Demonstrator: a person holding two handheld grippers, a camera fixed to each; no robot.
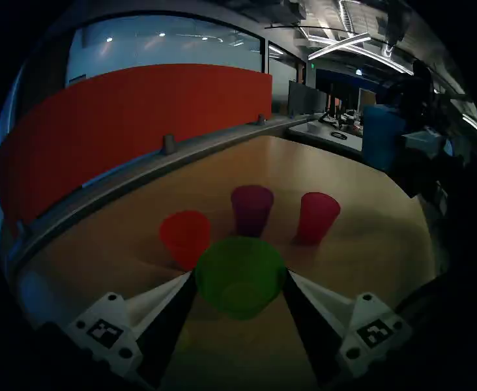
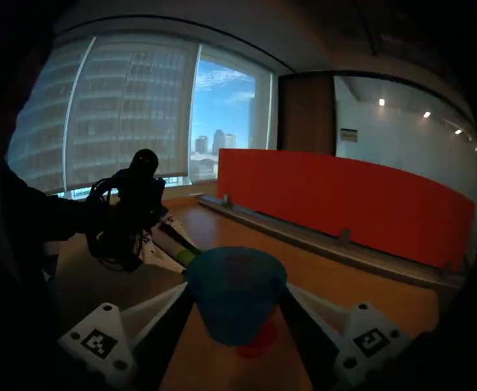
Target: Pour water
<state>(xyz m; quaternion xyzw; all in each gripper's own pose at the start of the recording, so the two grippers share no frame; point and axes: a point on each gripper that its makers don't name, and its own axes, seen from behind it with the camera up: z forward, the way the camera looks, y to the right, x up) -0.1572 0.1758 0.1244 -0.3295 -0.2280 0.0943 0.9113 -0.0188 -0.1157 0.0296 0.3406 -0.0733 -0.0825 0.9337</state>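
translucent green cup (image 1: pixel 240 277) in left gripper (image 1: pixel 238 275) — blue cup (image 2: pixel 236 296) in right gripper (image 2: pixel 236 287)

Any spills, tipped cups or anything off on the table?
Nothing stands out. Red cup, purple cup and pink cup stand upright on the table, no spill visible. Left gripper holds the green cup, right gripper the blue cup.

The green cup (image 1: pixel 240 277), red cup (image 1: pixel 185 238), purple cup (image 1: pixel 252 208) and pink cup (image 1: pixel 317 217) are moulded in smooth, translucent plastic with a slight sheen. The blue cup (image 2: pixel 236 301) is made of the same plastic. The table (image 1: pixel 356 195) is finished in smooth, satin wood-look laminate. The red partition (image 1: pixel 128 124) is seen as matt and cloth-like. The rail (image 1: pixel 173 156) below it appears to be grey metal. The fingers (image 1: pixel 150 309) of the left gripper (image 1: pixel 238 275) and those of the right gripper (image 2: pixel 237 285) are formed in matt white plastic and faced black inside.
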